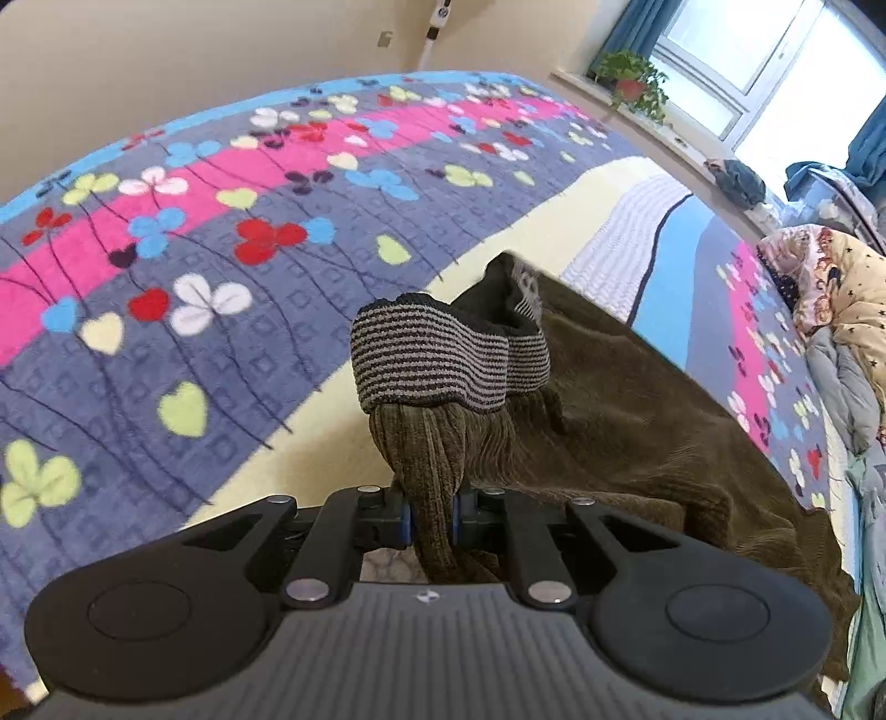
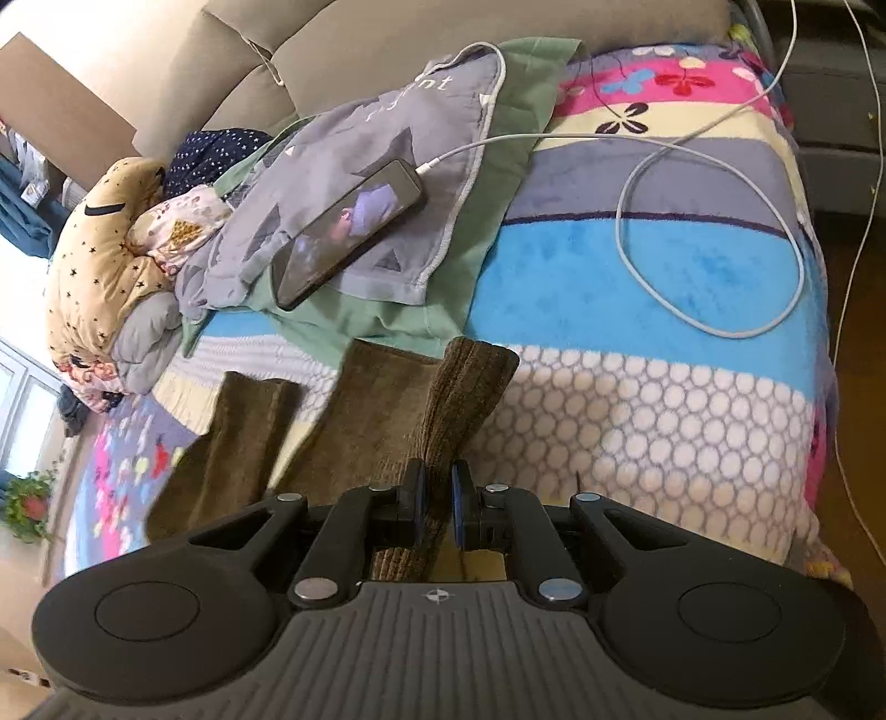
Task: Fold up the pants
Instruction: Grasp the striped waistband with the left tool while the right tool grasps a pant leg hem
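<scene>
While the left gripper (image 1: 431, 518) pinches the pants (image 1: 609, 410) just below their striped waistband (image 1: 443, 360), the right gripper (image 2: 437, 512) clamps a leg cuff (image 2: 470, 382); the garment's long axis spans both, sagging onto the bed (image 2: 637, 443).

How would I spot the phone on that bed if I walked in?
Start at the bed's padded headboard and come down to the grey cloth lying over a green one. The phone lies on that grey cloth: a dark slab with a lit screen and a white cable plugged into it.
</scene>
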Action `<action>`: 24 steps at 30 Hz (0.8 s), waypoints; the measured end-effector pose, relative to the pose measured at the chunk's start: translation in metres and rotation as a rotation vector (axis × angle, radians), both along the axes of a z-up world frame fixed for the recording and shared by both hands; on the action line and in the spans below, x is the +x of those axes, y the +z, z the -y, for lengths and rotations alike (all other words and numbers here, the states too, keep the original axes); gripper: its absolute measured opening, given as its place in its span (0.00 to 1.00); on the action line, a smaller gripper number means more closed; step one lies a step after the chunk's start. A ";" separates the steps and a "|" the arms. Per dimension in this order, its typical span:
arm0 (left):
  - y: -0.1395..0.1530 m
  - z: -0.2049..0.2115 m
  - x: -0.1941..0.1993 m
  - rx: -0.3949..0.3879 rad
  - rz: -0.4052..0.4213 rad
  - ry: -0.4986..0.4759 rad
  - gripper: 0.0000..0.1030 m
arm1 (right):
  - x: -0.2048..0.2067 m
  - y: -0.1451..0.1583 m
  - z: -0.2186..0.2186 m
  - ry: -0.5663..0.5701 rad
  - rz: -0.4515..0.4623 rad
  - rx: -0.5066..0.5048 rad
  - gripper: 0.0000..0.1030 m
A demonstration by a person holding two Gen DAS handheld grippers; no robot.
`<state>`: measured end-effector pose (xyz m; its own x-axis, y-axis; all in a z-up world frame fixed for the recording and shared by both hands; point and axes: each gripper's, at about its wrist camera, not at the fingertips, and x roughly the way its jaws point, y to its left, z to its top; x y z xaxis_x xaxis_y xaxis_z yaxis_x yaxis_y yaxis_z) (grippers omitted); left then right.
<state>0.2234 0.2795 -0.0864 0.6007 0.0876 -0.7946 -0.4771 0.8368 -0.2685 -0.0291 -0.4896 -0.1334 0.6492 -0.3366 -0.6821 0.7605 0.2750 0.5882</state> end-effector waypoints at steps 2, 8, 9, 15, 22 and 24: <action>0.009 -0.006 -0.010 0.008 0.005 0.009 0.12 | -0.008 0.014 0.001 0.010 0.013 -0.011 0.09; 0.003 -0.030 -0.034 -0.027 -0.046 0.012 0.13 | -0.024 0.012 0.014 0.063 -0.038 -0.009 0.09; -0.005 -0.027 -0.036 -0.004 -0.060 -0.007 0.13 | -0.025 0.002 0.013 0.073 -0.075 -0.016 0.09; -0.056 -0.027 -0.042 0.021 -0.106 0.008 0.15 | -0.050 -0.083 0.010 0.011 -0.230 0.084 0.08; -0.068 -0.040 -0.047 0.130 -0.164 0.032 0.84 | -0.053 -0.079 0.020 0.028 -0.290 0.055 0.55; -0.067 -0.043 -0.052 0.159 -0.155 0.009 0.86 | -0.056 -0.073 0.024 -0.004 -0.363 0.042 0.76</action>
<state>0.1715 0.3226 -0.1536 0.4708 0.2246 -0.8532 -0.5105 0.8581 -0.0558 -0.0853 -0.5138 -0.2067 0.3609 -0.3056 -0.8811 0.9229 0.2532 0.2901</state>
